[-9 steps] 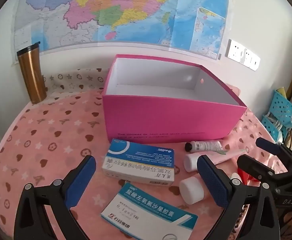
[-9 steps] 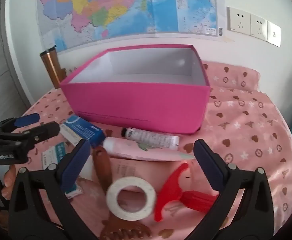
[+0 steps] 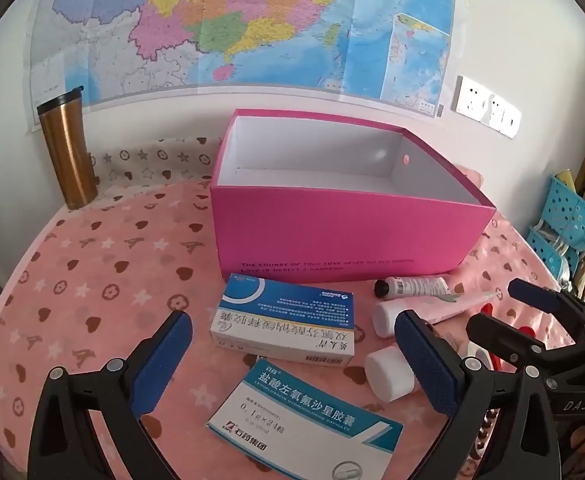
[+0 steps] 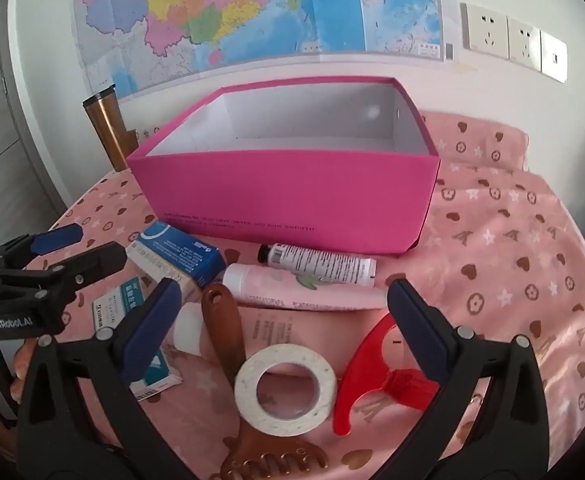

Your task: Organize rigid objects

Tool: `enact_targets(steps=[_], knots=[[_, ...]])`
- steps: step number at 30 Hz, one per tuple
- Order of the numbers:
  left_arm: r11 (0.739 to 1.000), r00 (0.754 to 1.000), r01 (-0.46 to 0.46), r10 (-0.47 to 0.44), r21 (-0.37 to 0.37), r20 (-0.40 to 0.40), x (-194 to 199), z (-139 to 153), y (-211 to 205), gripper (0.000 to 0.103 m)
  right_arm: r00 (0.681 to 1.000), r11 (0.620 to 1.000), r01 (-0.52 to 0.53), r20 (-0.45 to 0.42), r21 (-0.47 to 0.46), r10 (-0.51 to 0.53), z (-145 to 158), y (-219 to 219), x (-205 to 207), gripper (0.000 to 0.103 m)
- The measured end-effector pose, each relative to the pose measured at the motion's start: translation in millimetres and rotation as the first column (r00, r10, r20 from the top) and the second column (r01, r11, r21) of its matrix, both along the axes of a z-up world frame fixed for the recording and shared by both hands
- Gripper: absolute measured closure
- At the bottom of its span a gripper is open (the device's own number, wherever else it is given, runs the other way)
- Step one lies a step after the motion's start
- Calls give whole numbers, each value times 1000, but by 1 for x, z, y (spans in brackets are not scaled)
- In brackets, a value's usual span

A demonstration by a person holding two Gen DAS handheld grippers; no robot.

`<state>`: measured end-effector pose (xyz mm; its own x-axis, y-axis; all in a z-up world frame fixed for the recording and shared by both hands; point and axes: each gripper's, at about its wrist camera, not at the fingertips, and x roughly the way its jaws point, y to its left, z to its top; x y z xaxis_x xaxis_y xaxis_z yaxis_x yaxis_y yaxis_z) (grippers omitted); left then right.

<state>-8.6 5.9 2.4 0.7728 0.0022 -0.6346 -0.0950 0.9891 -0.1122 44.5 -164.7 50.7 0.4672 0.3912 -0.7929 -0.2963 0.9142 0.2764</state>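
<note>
Cardboard box point(image 3: 332, 236) — glossy pink, rectangular

On the pink cloth: 1 magenta box point(image 3: 344, 236) at 12 o'clock, 2 medicine cartons point(image 3: 286, 320), 2 tubes point(image 4: 318, 266), 1 white cylinder point(image 3: 388, 372), 1 tape roll point(image 4: 285, 388), 1 brown comb point(image 4: 228, 332), 1 red tool point(image 4: 368, 372), and 1 copper tumbler point(image 3: 66, 152) at 10 o'clock.

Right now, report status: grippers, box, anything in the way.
Both grippers, left and right, open, holding nothing. Pink box empty. Medicine boxes, tubes, tape roll loose in front.
</note>
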Motion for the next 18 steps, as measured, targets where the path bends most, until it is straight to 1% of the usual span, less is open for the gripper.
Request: enact_targets(steps=[1,2,4,5,18], knots=[[1000,1000,0,0,0,-1,-1,0,0,0,1000,1000,1,-5,2,-1,2,-1,0,0],[1000,1000,2,-2,0,-1,-1,1,1,0,1000,1000,1,-5,2,-1,-3,2,-3,0],[1000,1000,6,-6,-1,-5,-1,2,2,0,1000,1000,-6,0,4,6,-2,3,-4,0],[1000,1000,3,-3,4,-5,-1,-3,-4,0,1000,1000,-8,2,4,8,-1,4,-4,0],[1000,1000,7,-7,11,0,-2,0,-9,0,1000,1000,-14,7,26,14,3,3,-5,0]])
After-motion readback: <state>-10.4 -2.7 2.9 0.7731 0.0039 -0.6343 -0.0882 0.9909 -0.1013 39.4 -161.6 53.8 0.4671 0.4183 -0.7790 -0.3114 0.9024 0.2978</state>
